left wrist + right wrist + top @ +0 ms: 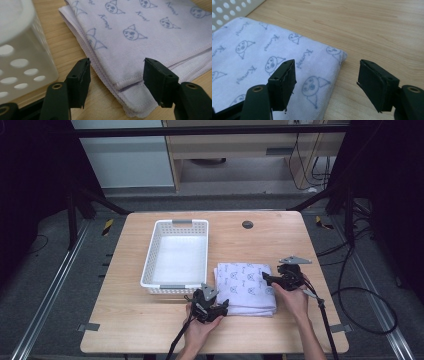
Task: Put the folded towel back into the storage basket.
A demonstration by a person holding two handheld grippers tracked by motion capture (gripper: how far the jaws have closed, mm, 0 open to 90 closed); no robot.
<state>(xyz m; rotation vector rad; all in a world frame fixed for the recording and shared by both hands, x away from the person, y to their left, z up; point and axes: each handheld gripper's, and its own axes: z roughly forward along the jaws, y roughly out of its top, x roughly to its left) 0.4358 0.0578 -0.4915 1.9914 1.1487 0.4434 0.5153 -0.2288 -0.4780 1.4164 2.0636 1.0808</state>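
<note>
A folded pale lilac towel [246, 287] with small printed faces lies on the wooden table, just right of a white perforated basket [176, 255]. My left gripper [220, 308] is at the towel's near left corner, open, its jaws straddling the folded corner [125, 82]. My right gripper [267, 280] is at the towel's right edge, also open, with one jaw over the cloth [262, 57] and the other over bare wood. Neither gripper holds anything.
The basket's wall [20, 62] stands close to the left gripper's left jaw. A round dark grommet [247, 224] sits near the table's far edge. Bare wood [130, 325] stretches along the near left of the table.
</note>
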